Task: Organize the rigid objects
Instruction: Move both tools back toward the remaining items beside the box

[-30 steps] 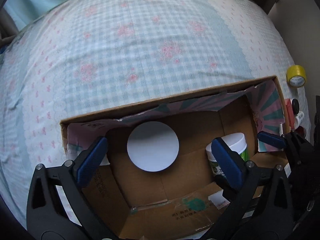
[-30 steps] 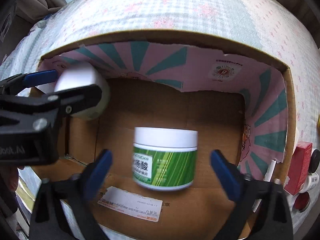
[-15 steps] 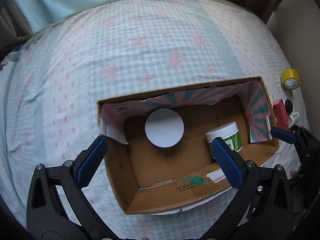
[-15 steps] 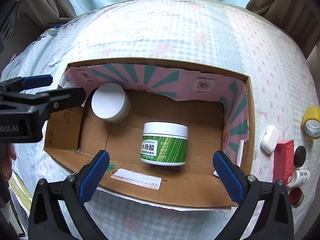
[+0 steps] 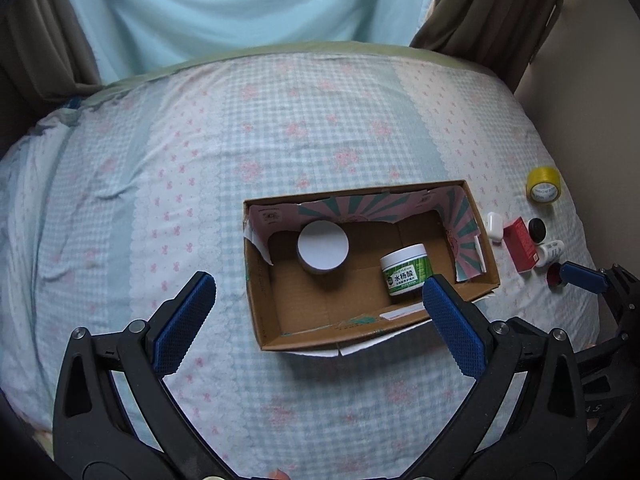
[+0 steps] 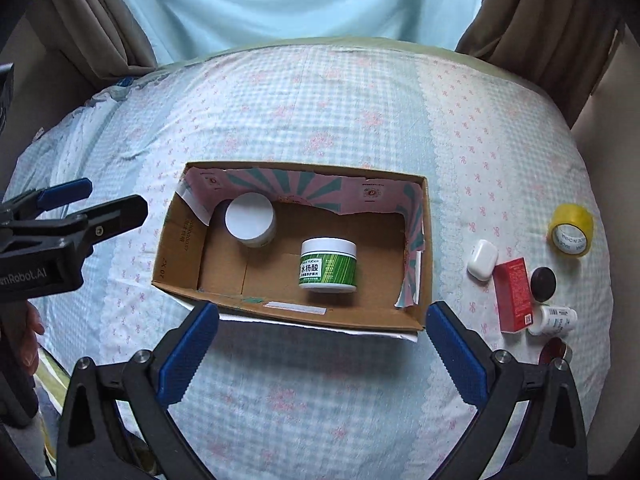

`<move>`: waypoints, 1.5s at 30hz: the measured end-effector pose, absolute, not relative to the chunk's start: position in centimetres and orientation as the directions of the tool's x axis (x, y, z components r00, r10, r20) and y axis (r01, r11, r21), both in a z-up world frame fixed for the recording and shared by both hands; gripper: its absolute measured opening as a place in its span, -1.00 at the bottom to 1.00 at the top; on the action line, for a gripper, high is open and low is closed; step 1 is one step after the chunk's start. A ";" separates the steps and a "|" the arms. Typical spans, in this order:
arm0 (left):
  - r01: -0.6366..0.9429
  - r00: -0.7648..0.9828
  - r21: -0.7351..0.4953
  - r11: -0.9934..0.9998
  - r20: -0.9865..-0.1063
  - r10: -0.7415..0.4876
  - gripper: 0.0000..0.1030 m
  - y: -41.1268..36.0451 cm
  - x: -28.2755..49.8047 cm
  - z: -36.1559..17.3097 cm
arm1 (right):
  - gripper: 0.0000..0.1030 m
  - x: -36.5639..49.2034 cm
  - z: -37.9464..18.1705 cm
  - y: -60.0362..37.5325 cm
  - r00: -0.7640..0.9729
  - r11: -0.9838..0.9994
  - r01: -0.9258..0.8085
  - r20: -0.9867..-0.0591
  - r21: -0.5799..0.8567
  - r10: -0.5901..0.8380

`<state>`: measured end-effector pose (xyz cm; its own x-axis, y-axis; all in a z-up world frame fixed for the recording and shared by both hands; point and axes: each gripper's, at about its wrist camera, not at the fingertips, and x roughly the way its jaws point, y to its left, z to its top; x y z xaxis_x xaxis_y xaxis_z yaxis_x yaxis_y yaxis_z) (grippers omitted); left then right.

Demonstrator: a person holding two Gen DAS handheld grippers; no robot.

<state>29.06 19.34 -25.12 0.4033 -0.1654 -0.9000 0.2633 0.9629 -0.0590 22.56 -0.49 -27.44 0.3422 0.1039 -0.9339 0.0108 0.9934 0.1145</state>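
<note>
A cardboard box (image 5: pixel 264 320) (image 6: pixel 176 248) lies open on the bed. Inside it stand a white-lidded jar (image 5: pixel 322 246) (image 6: pixel 250 219) at the left and a green-labelled jar (image 5: pixel 406 275) (image 6: pixel 328 266) right of the middle. My left gripper (image 5: pixel 316 320) is open and empty, held above and in front of the box. My right gripper (image 6: pixel 322 346) is open and empty, also above the box's front edge. To the right of the box lie a white earbud case (image 6: pixel 482 260), a red carton (image 6: pixel 514 294), a black lid (image 6: pixel 543 283), a small white bottle (image 6: pixel 554 320) and a yellow tape roll (image 6: pixel 570 229).
The bed has a checked, flowered cover (image 5: pixel 200 160). Curtains (image 6: pixel 540 12) and a pale blue drape hang behind it. A small red round item (image 6: pixel 554 350) lies by the right gripper's right finger. A wall stands at the right.
Both grippers have pulled up and back from inside the box, so the whole box and bed now show. Both jars stay in the box.
</note>
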 end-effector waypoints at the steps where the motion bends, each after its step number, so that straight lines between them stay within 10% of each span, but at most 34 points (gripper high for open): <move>1: 0.256 0.418 -0.054 0.965 -0.894 -0.161 1.00 19.4 28.3 -24.4 | 1.00 22.1 -26.8 -0.8 0.348 0.992 0.027 -0.931 0.122 0.105; 18: 0.270 0.475 -0.070 0.960 -0.858 -0.196 1.00 9.5 18.3 -19.5 | 1.00 10.6 -21.4 -13.2 0.435 0.970 0.213 -0.900 0.118 0.014; 45: 0.282 0.207 -0.115 0.953 -0.962 -0.177 0.99 -17.2 21.6 -32.8 | 1.00 15.7 -33.9 -31.8 0.280 0.956 -0.293 -0.957 -0.007 0.079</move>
<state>21.63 -17.20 -32.79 0.2071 -0.1772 -0.9621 0.2818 0.9526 -0.1148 15.68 -31.79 -33.88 0.2804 0.0789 -0.9566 -0.2928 0.9562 -0.0069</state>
